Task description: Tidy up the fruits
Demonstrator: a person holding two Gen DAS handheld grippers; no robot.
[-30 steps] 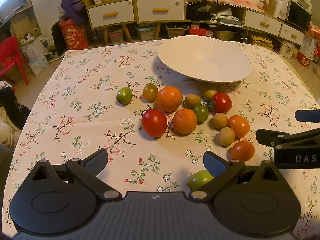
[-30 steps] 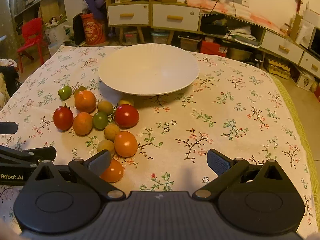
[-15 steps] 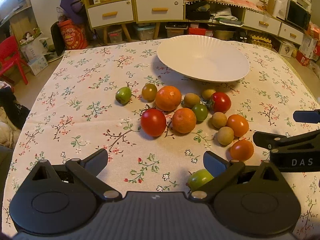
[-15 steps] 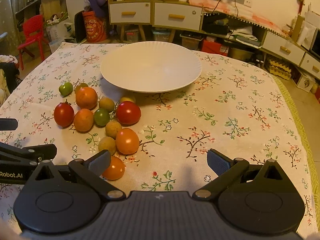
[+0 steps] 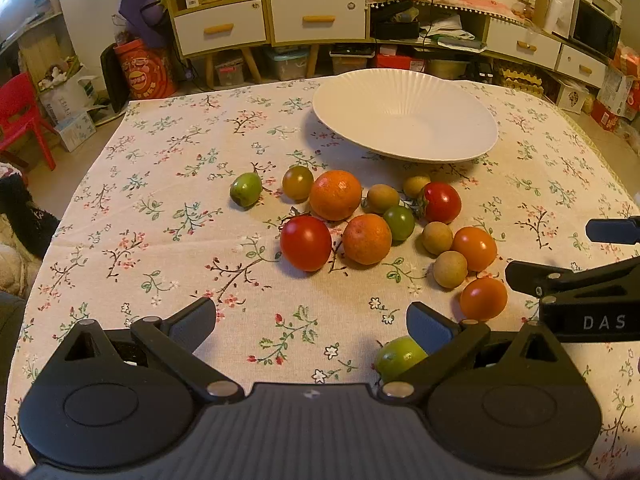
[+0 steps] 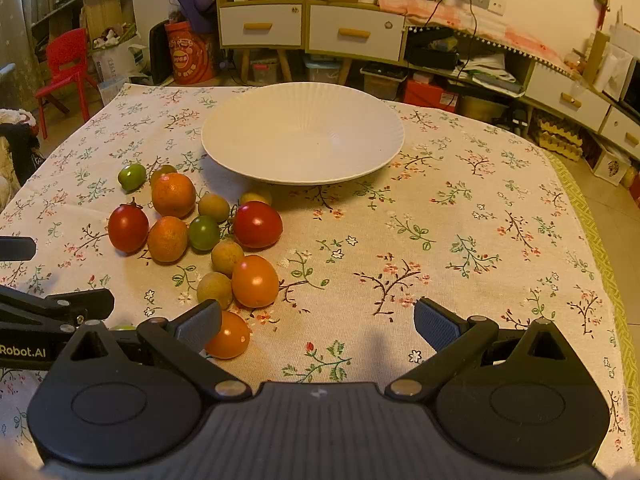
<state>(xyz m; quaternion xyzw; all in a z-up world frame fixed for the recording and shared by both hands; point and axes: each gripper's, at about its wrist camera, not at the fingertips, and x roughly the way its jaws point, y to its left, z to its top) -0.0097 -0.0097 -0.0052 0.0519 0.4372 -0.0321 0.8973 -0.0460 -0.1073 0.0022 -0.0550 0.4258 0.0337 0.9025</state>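
Observation:
Several fruits lie in a cluster on the floral tablecloth: oranges (image 5: 335, 195), red tomatoes (image 5: 305, 243), orange tomatoes (image 5: 483, 298), small green and brownish fruits. An empty white plate (image 5: 404, 114) stands behind them; it also shows in the right wrist view (image 6: 302, 132). My left gripper (image 5: 310, 326) is open and empty, near the table's front, with a green fruit (image 5: 398, 356) beside its right finger. My right gripper (image 6: 318, 326) is open and empty; an orange tomato (image 6: 228, 336) lies by its left finger.
The right gripper's fingers (image 5: 576, 284) reach into the left wrist view at the right; the left gripper's fingers (image 6: 56, 306) show at the left of the right wrist view. Cabinets (image 6: 308, 30), a red chair (image 6: 64, 64) and clutter stand beyond the table's far edge.
Both grippers have shifted slightly forward toward the fruit cluster and stay open. No fruit has moved.

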